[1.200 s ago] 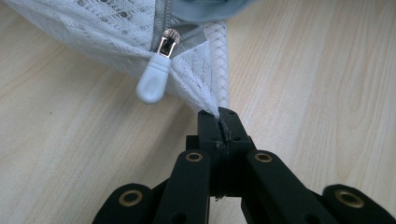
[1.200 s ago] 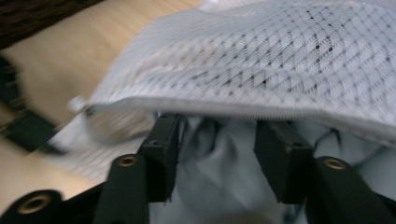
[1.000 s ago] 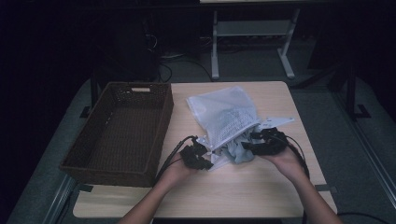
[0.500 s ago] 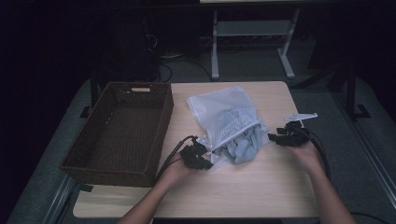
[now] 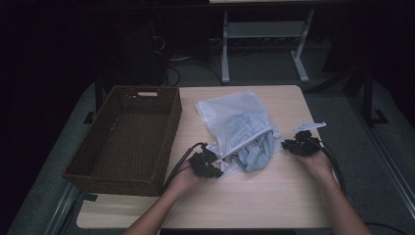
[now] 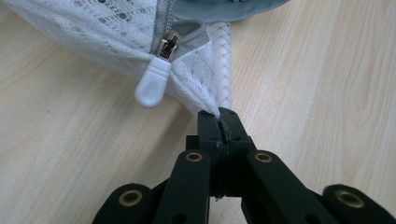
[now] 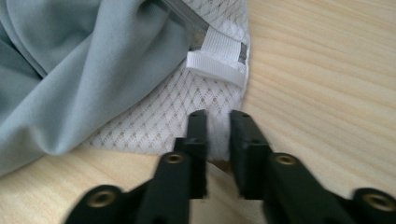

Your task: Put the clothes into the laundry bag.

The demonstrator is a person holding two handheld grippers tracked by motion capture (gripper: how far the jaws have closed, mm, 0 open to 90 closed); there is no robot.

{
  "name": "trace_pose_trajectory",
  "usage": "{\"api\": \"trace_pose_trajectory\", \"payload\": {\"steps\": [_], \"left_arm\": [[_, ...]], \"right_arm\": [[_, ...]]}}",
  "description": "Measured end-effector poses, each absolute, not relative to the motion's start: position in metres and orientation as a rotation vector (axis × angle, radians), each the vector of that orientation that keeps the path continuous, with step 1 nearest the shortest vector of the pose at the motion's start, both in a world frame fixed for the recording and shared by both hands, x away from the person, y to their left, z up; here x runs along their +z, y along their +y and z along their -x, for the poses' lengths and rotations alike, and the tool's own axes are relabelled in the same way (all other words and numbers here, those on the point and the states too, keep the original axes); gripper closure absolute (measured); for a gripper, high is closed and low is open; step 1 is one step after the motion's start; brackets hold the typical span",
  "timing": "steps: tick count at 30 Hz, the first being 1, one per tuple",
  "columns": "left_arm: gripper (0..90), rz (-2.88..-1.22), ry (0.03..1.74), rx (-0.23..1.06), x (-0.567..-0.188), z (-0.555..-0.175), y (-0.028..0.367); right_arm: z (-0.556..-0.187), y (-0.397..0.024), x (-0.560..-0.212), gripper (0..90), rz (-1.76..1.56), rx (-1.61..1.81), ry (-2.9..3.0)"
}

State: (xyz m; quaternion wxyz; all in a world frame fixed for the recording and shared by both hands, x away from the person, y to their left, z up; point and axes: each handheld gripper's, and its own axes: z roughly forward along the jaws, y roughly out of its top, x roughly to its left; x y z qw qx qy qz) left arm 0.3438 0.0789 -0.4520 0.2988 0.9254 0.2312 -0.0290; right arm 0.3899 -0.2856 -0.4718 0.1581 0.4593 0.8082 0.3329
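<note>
Near the table's (image 5: 274,205) front edge, the left gripper (image 6: 219,116) clamped the mesh bag's (image 5: 235,120) corner. The right gripper (image 7: 217,123) had just been closing on the opposite edge, mesh between its jaws. Next, probably, the shirt (image 5: 254,152) gets freed from the bag, mid-table.

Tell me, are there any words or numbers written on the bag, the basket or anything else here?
None: nothing here carries writing that can be read.
Mesh bag: only a woven pattern, no label text.
White zipper pull: plain.
White fabric tab: blank.
Basket: no tag or lettering.
Grey cloth: no print.
</note>
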Motion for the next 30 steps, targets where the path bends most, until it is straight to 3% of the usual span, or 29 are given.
{"api": "trace_pose_trajectory", "payload": {"steps": [1, 3, 11, 18, 25, 30], "left_arm": [[89.2, -2.458, 0.614, -0.076, -0.452, -0.344, 0.079], [89.3, -2.456, 0.618, -0.069, -0.451, -0.344, 0.079], [89.3, -2.443, 0.701, -0.032, -0.444, -0.342, 0.089], [88.2, -2.434, 0.770, 0.007, -0.441, -0.334, 0.107], [69.7, -2.372, 0.749, 0.038, -0.419, -0.316, 0.112], [65.3, -2.327, 0.689, 0.044, -0.398, -0.309, 0.106]], "right_arm": [[-0.390, -0.286, -0.472, 87.0, -1.313, 0.954, 2.320], [-0.390, -0.284, -0.471, 88.6, -1.298, 0.940, 2.329], [-0.375, -0.281, -0.464, 89.0, -1.301, 0.904, 2.382], [-0.320, -0.266, -0.449, 89.0, -1.203, 0.882, 2.485], [-0.299, -0.259, -0.443, 88.9, -1.173, 0.922, 2.510], [-0.298, -0.254, -0.443, 88.9, -1.144, 0.928, 2.538]]}}
